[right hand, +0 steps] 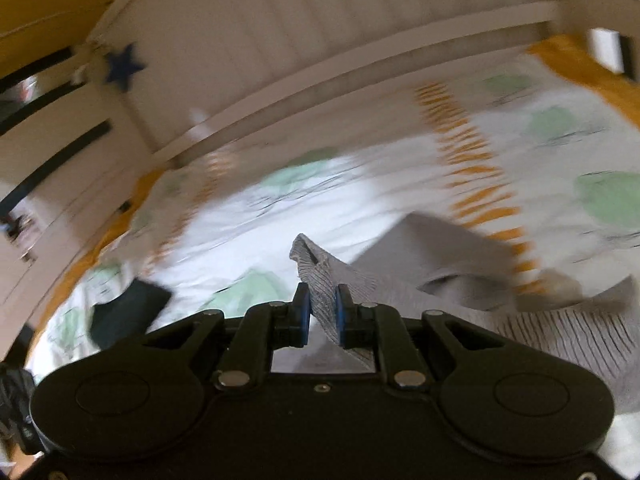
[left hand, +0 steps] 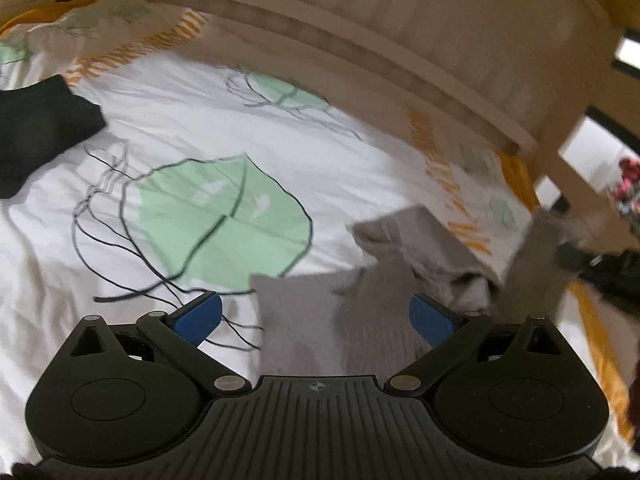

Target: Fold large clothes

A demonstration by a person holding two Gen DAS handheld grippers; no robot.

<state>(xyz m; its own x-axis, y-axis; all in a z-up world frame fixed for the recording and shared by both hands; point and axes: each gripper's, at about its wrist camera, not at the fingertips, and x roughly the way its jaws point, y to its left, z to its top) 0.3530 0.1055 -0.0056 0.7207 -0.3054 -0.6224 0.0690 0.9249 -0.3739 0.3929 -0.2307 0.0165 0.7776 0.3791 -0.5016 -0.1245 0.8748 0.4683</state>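
A bed (left hand: pixel 400 52) with a pale wooden rail is taking up most of both views, and a white duvet (left hand: pixel 192 120) printed with green leaves and orange stripes is lying spread over it, with an orange sheet showing along its edges. A matching pillow (left hand: pixel 92 28) is sitting at the far left corner of the bed in the left wrist view.

The grey garment (left hand: pixel 320 312), a ribbed knit piece, is lying partly crumpled on the duvet near the bed's right edge in the left wrist view, with one part trailing up and off toward that edge. In the right wrist view the same grey garment (right hand: pixel 460 272) is spreading from the middle of the frame toward the lower right, and a folded strip of it is rising up between the fingers.

A dark garment (left hand: pixel 36 120) is lying bunched on the duvet toward the left side, well apart from the grey one; in the right wrist view it is showing blurred at the lower left (right hand: pixel 128 312).

The left gripper (left hand: pixel 316 316) is hovering over the near edge of the grey garment with its blue-padded fingers spread wide and gripping nothing. The right gripper (right hand: pixel 322 312) is pinching a ribbed edge of the grey garment, its fingers drawn nearly together with only the cloth between the pads.

A small dark blue star (right hand: pixel 124 66) is sticking on the white panel beyond the bed.
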